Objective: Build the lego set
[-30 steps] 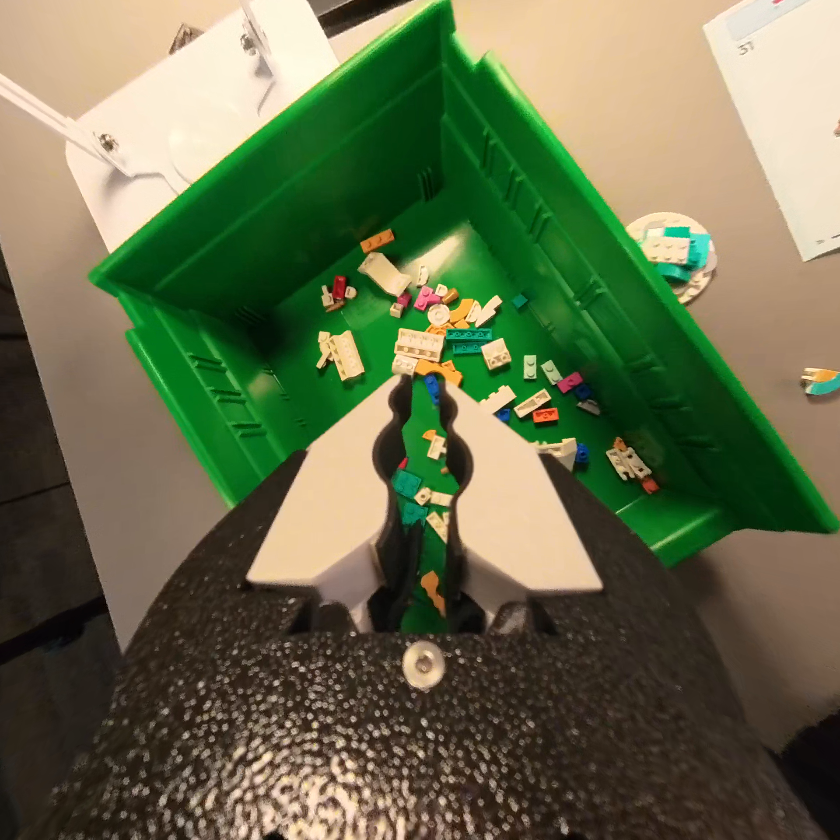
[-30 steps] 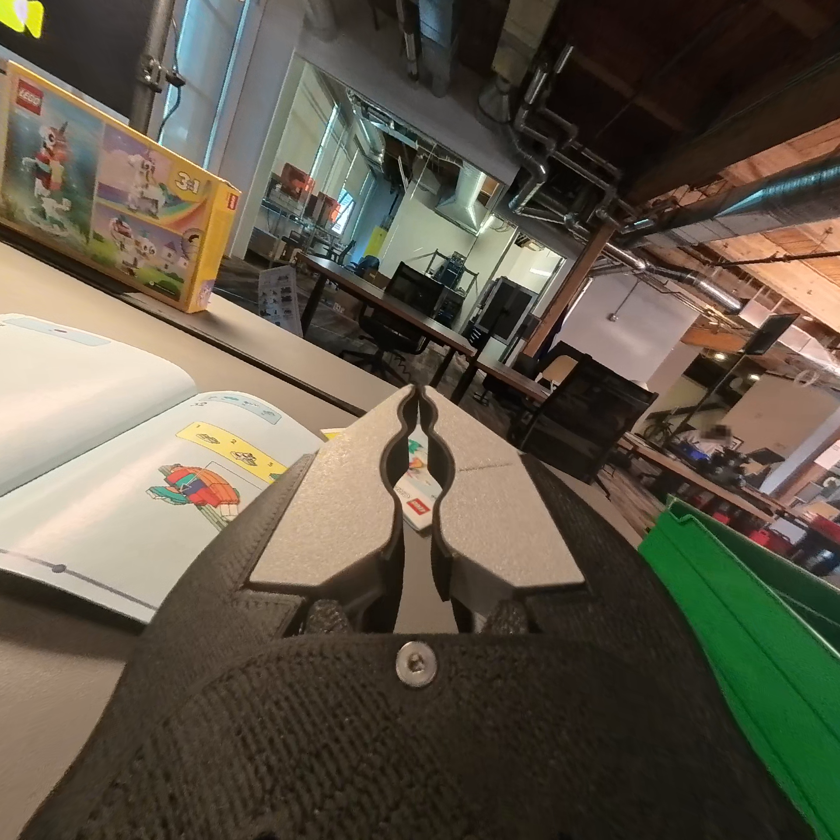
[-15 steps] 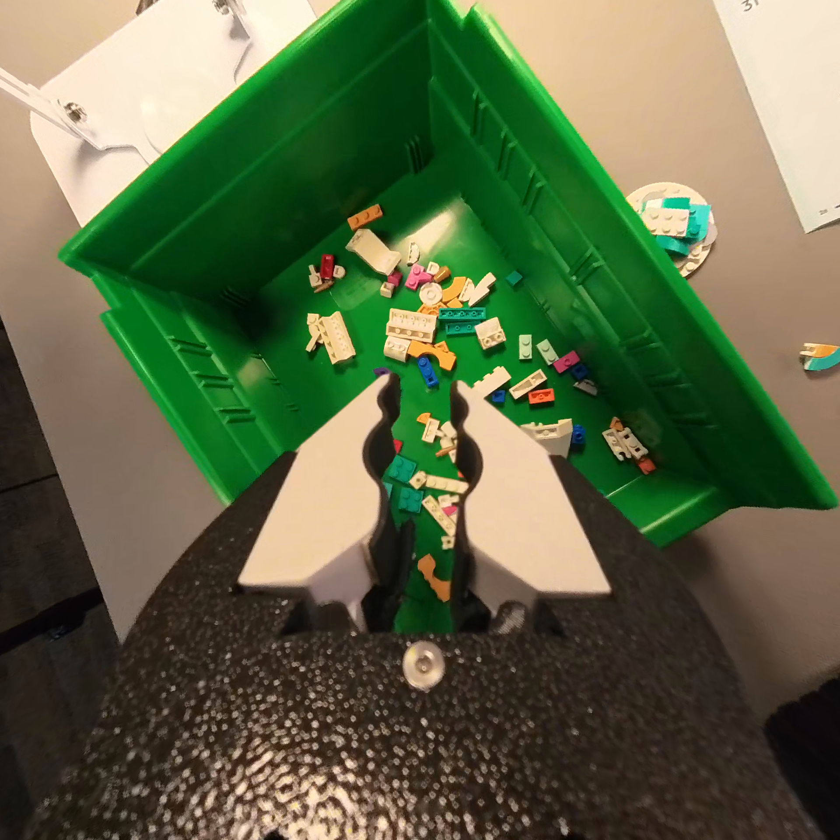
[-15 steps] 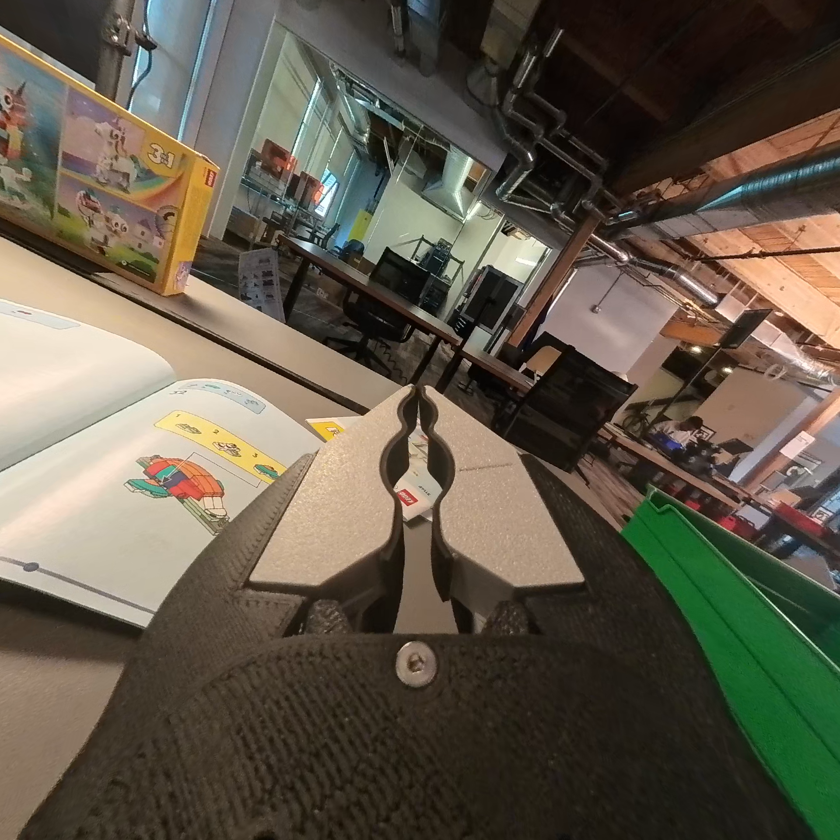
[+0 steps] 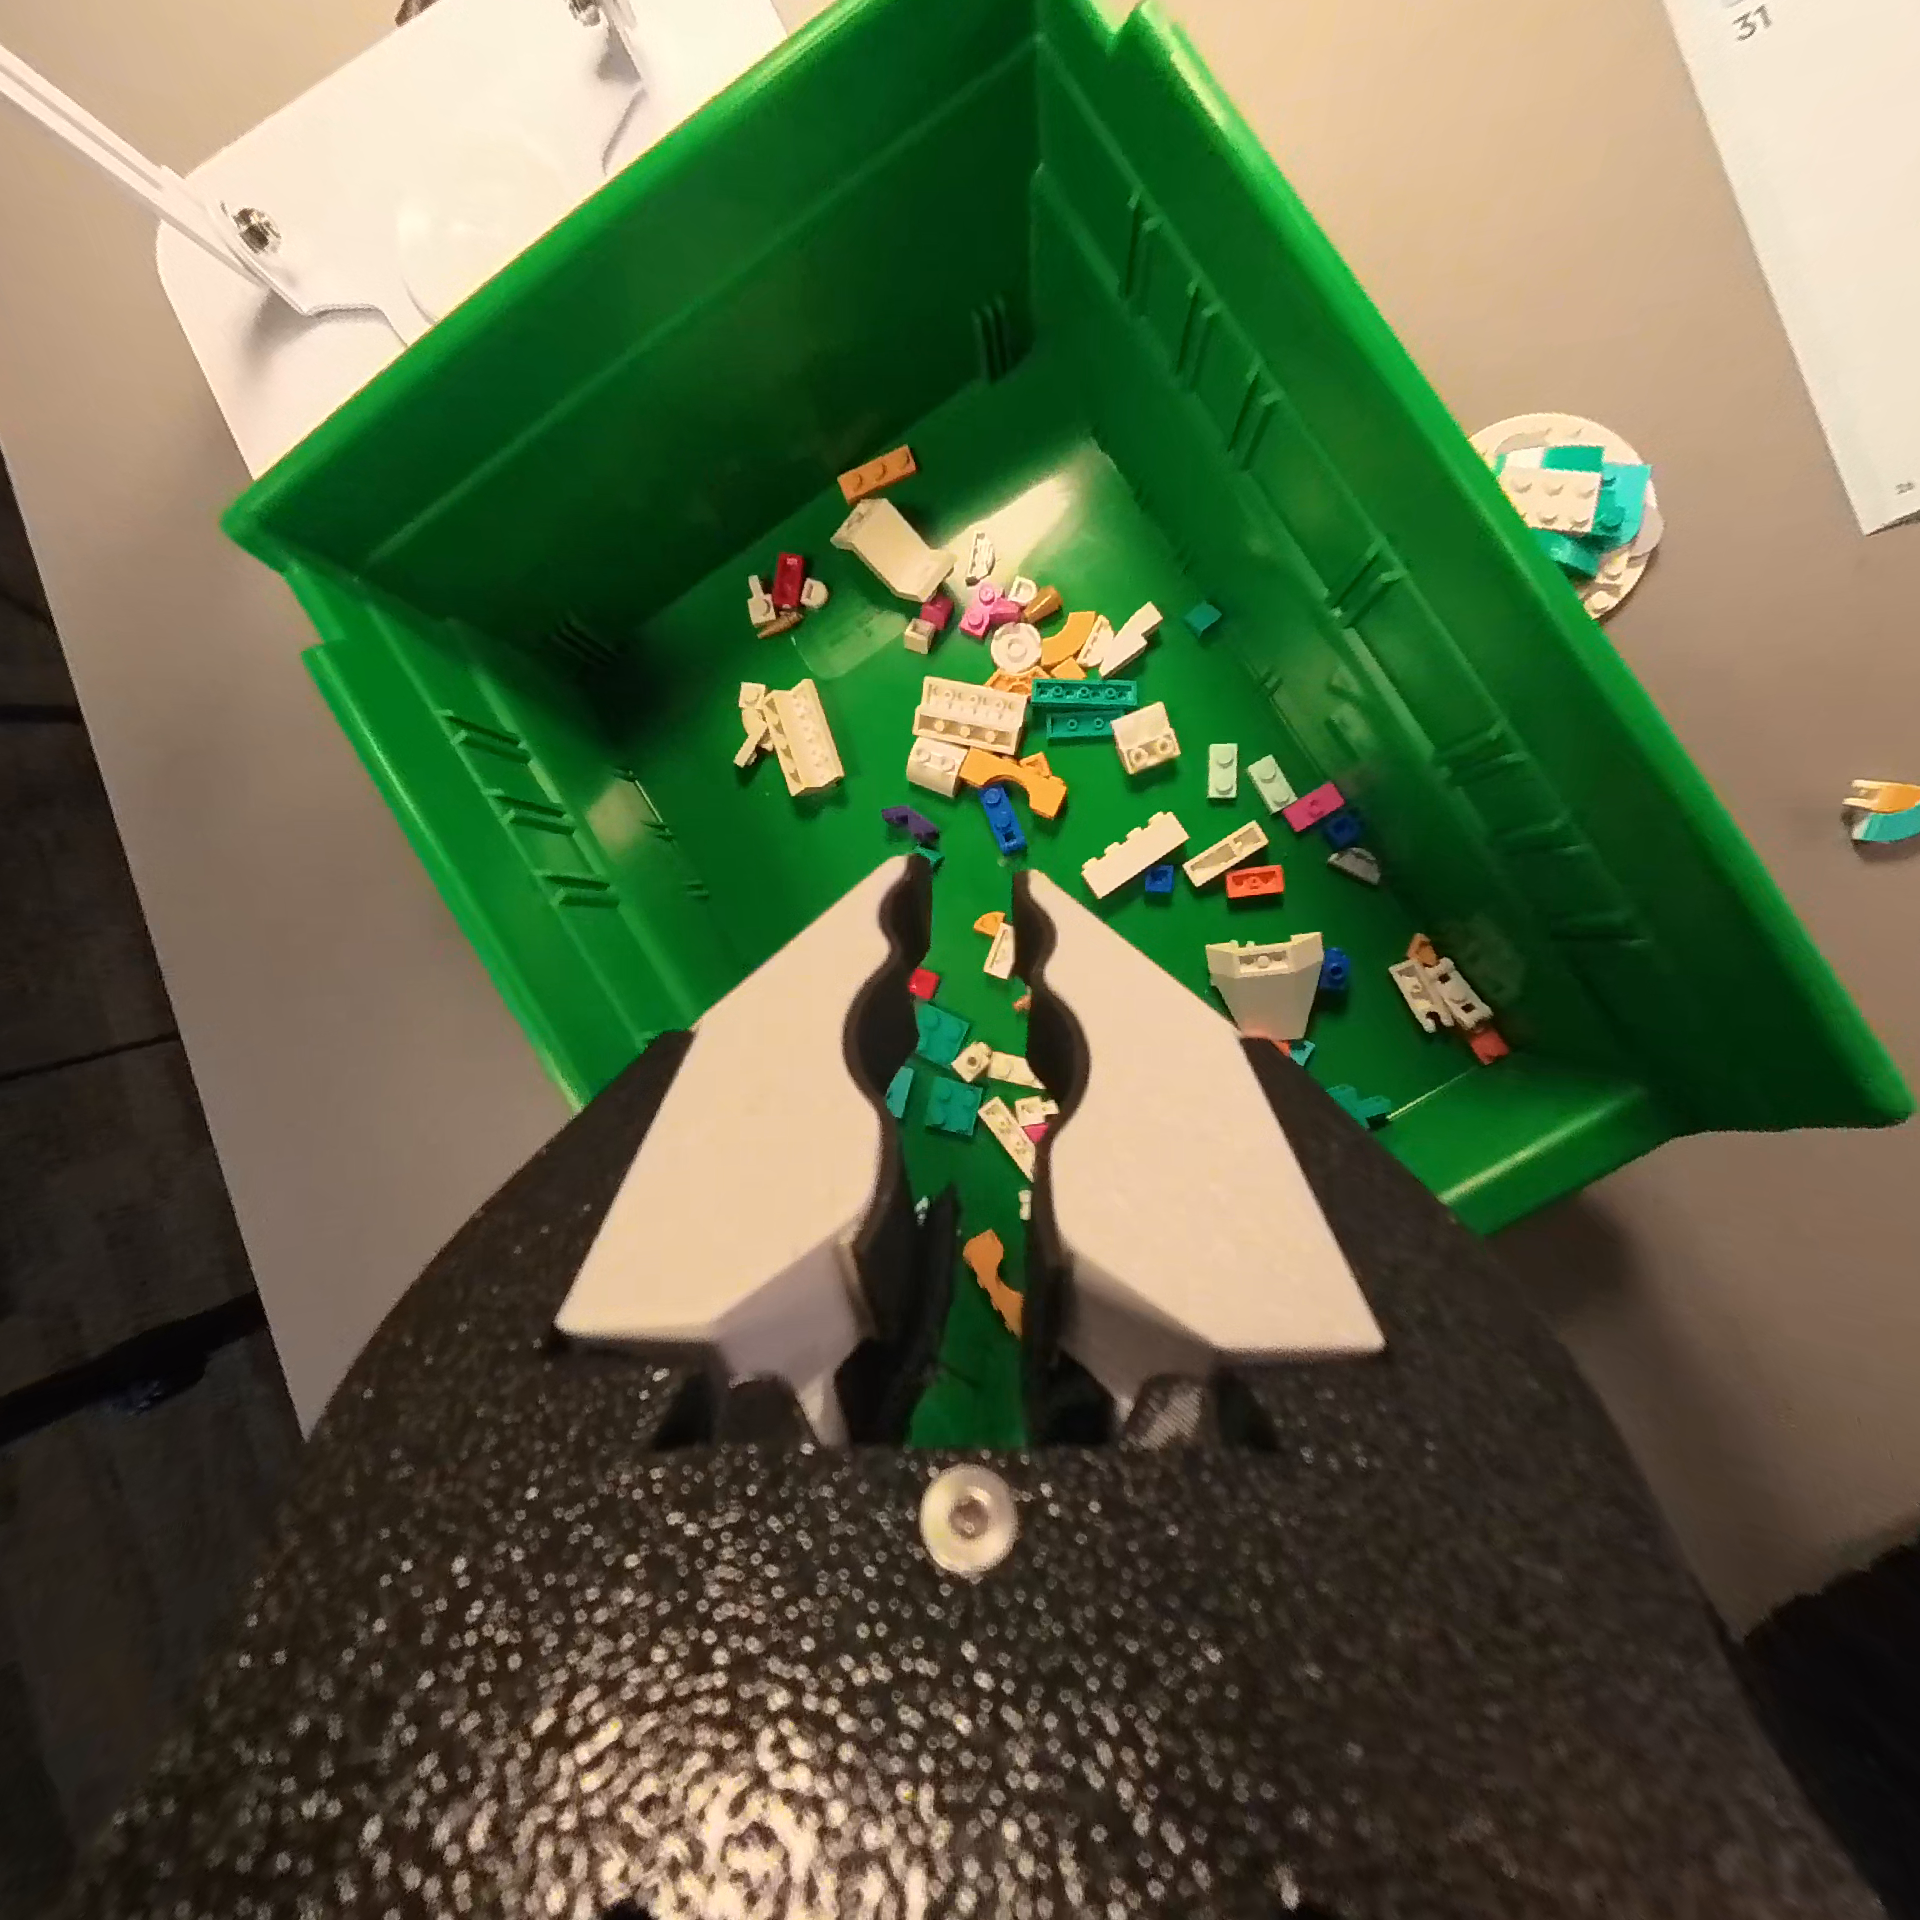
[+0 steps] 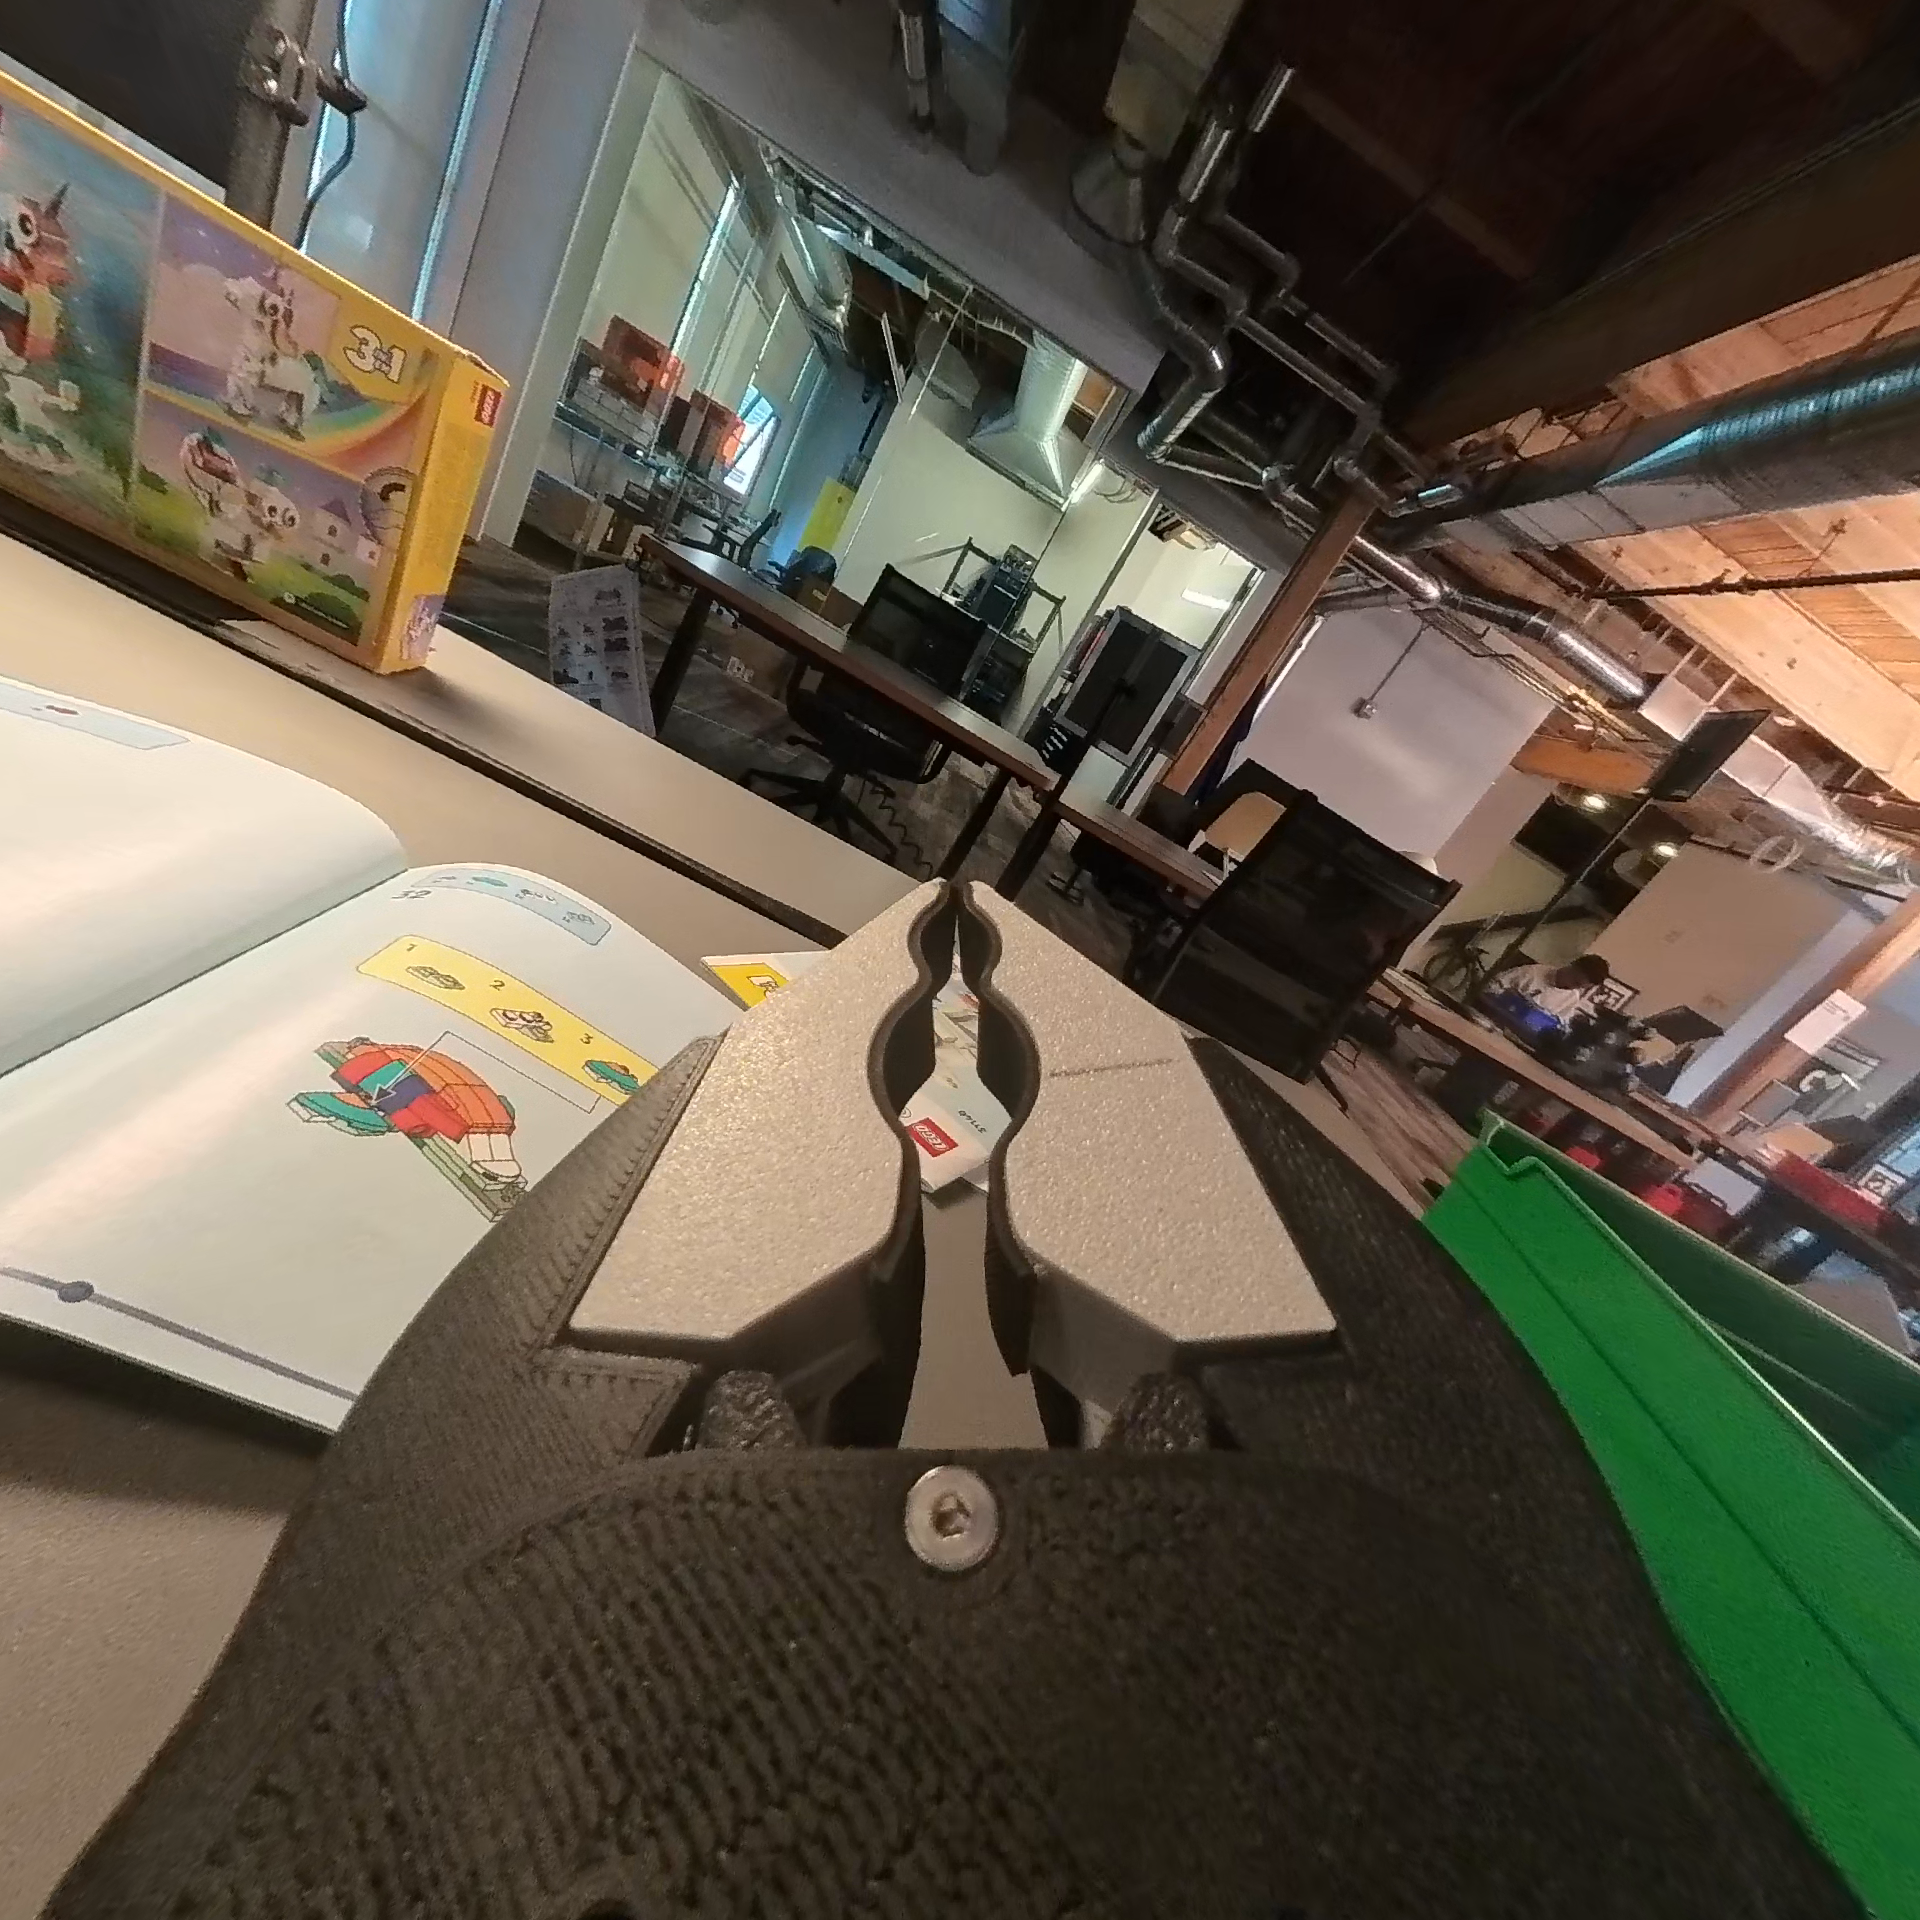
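A green bin (image 5: 727, 343) holds several loose lego pieces: white, orange, teal, pink and blue ones, such as a white plate (image 5: 968, 713) and an orange arch (image 5: 1013, 774). My left gripper (image 5: 968, 871) hovers above the bin's near part, open and empty, pointing down at the pieces. A partly built round white and teal assembly (image 5: 1569, 504) lies on the table right of the bin. My right gripper (image 6: 958, 891) is shut and empty, low over the table, beside the open instruction booklet (image 6: 260, 1091). The bin's rim (image 6: 1662, 1351) shows on its right.
A white lamp base (image 5: 343, 208) stands behind the bin. A small orange and teal piece (image 5: 1886, 810) lies on the table at the right, and a booklet page (image 5: 1839, 260) beyond it. The yellow lego box (image 6: 239, 436) stands at the table's far left. Across from one pair of fingers to the other is roughly 55 centimetres.
My left gripper has opened wider and drawn back a little over the bin. The right gripper view has shifted slightly rightward; it stays shut.
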